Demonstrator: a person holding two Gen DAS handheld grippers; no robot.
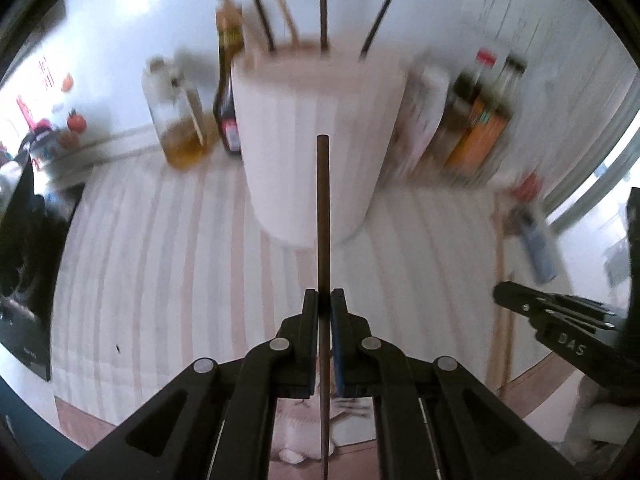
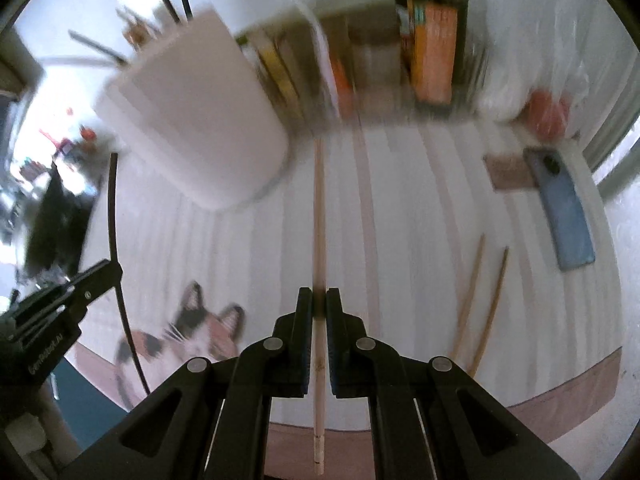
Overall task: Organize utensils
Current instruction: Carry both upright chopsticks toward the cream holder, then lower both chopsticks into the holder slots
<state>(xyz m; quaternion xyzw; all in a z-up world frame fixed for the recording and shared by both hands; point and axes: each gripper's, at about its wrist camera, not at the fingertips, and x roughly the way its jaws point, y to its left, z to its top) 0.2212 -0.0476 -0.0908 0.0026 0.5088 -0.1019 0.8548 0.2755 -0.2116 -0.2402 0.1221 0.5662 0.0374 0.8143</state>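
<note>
The left tongs (image 1: 324, 300) are clamped on a dark brown wooden chopstick (image 1: 323, 208) that points up toward the tall white cylindrical holder (image 1: 316, 128) on the striped table (image 1: 160, 260). The right tongs (image 2: 319, 300) are clamped on a pale bamboo chopstick (image 2: 319, 208). Two more light wooden chopsticks (image 2: 478, 300) lie on the table near a blue phone (image 2: 562, 208).

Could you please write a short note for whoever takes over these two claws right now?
Left claw: shut on a dark chopstick.
Right claw: shut on a light wooden chopstick.
White holder stands at the back of the table and already holds several sticks.
Left: drop both held sticks in, then fetch the two wooden chopsticks lying on the striped cloth.
</note>
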